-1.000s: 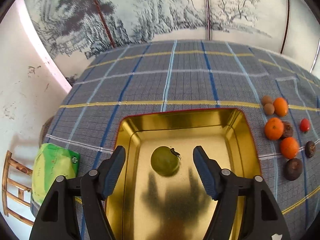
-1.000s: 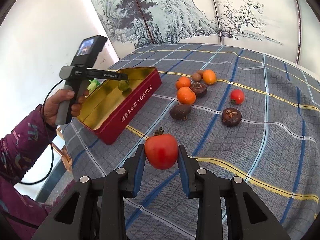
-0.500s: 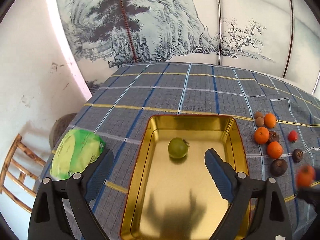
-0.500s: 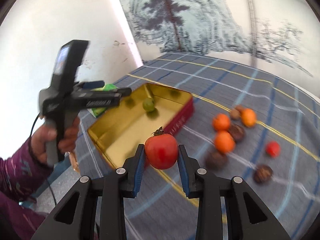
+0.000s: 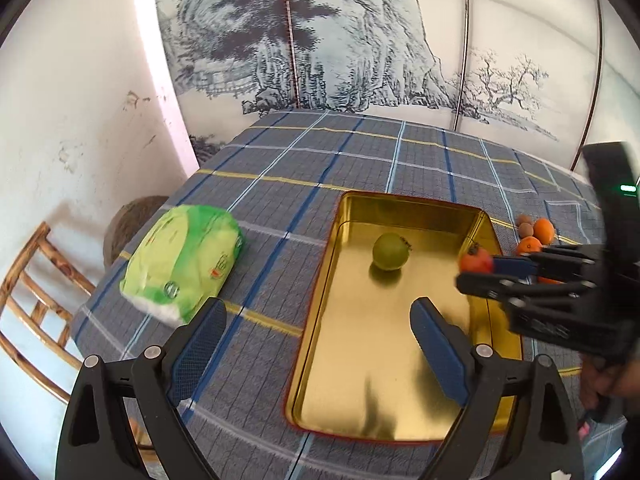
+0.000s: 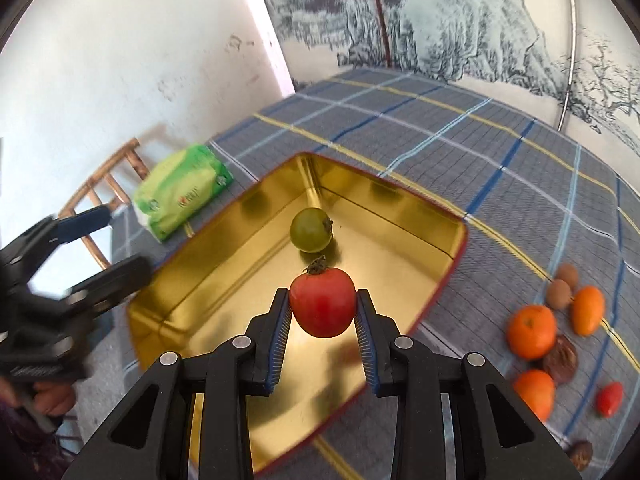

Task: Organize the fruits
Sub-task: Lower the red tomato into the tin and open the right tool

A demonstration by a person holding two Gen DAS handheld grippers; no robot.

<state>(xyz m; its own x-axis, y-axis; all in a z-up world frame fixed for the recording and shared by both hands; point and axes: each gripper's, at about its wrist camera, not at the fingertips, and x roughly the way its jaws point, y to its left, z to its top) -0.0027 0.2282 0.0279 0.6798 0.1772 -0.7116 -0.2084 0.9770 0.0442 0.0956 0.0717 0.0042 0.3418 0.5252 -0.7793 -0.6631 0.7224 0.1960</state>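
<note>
A gold tin with red outer walls (image 5: 400, 364) (image 6: 384, 216) lies on the plaid cloth. A green tomato (image 5: 390, 251) (image 6: 311, 229) rests inside it near the far end. My right gripper (image 6: 322, 312) is shut on a red tomato (image 6: 322, 306) (image 5: 476, 260) and hangs over the tin's inside. In the left wrist view that tomato shows above the tin's right wall. My left gripper (image 5: 318, 334) stands wide open with nothing between its fingers, over the tin's near left wall and the cloth beside it.
A green soft packet (image 5: 184, 258) (image 6: 182, 192) lies left of the tin near the table edge, above a bamboo chair (image 5: 36, 280). Right of the tin lie several oranges (image 6: 532, 332), brown fruits (image 6: 560, 360) and a small red tomato (image 6: 609, 399). A painted screen (image 5: 360, 40) stands behind.
My left gripper opened wider and drew back leftwards from the green tomato it let go in the tin. My right gripper carried the red tomato leftwards over the tin.
</note>
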